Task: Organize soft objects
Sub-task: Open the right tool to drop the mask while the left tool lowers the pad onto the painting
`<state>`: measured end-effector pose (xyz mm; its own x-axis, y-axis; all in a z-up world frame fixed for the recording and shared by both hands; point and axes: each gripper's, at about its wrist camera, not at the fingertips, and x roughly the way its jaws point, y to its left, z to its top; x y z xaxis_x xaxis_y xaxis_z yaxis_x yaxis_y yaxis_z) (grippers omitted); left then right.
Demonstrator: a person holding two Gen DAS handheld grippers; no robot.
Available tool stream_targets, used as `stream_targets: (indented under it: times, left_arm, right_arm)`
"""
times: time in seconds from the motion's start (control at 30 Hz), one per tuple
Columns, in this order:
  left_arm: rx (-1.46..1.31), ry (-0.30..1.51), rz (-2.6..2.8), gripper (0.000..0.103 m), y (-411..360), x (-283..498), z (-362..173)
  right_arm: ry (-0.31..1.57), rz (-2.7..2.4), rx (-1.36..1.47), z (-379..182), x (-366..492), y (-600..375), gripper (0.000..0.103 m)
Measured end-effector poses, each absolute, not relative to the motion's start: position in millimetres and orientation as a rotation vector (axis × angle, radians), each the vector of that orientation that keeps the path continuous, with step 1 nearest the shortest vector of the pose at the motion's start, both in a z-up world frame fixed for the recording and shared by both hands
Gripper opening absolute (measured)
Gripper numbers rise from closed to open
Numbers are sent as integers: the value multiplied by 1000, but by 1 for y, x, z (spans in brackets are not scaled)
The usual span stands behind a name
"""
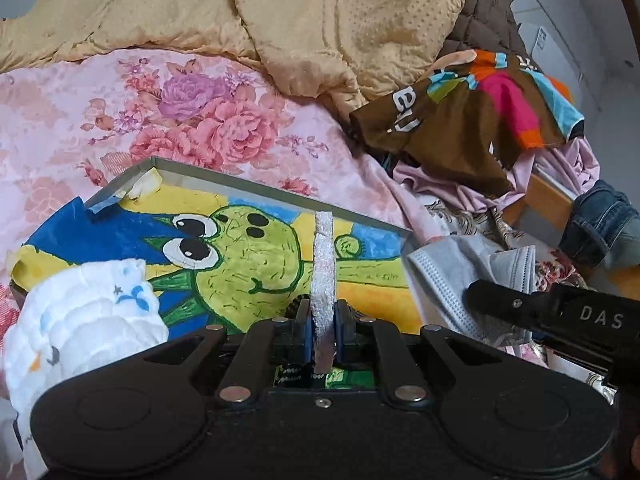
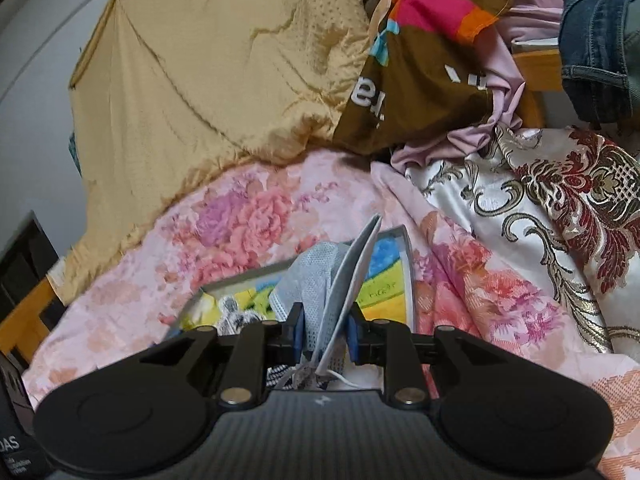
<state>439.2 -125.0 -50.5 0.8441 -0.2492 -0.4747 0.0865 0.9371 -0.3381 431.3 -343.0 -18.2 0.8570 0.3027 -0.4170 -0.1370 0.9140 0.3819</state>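
My left gripper (image 1: 323,330) is shut on a thin white textured pad (image 1: 325,268), held upright on edge above a shallow tray (image 1: 248,188) lined with a green cartoon-creature drawing. A white quilted cloth (image 1: 88,320) lies in the tray's left end. My right gripper (image 2: 326,334) is shut on a grey face mask (image 2: 340,280) over the tray's right end (image 2: 408,276). The mask (image 1: 452,276) and the right gripper's body (image 1: 560,316) also show in the left wrist view.
The tray rests on a pink floral bedsheet (image 1: 120,120). A tan quilt (image 1: 280,20) is heaped behind it. A brown multicoloured garment (image 1: 460,120), lilac cloth (image 1: 560,168), jeans (image 1: 600,228) and a white-and-red brocade fabric (image 2: 560,200) pile up at the right.
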Motion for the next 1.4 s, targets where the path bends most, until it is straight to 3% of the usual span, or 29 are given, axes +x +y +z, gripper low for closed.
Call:
stream_targets:
  times: [0.4,0.9,1.1,1.17,1.27,1.4]
  left_arm:
    - [-387,570,-138,16,-113,439,-60]
    - [-375,619,-136,25,-111,442,-65]
    - [-360,617,-123,42,-110,435,-62]
    - [-359,617,-114,55,-108,432,-58]
    - [-351,602,-96,65,-105,423,-49]
    - [-313,549,-54,75,-100,403,-32]
  right_arm:
    - [534,242,317,-22,434,-332,26]
    - [580,239,357,-29,448,-337,39]
    - [576,239,353,-27,447,-339,51]
    - [571,239,344,-23,445,-339,56]
    - [555,241,313,-15,436,-338,65]
    - [508,242,268,2,416,-338,74]
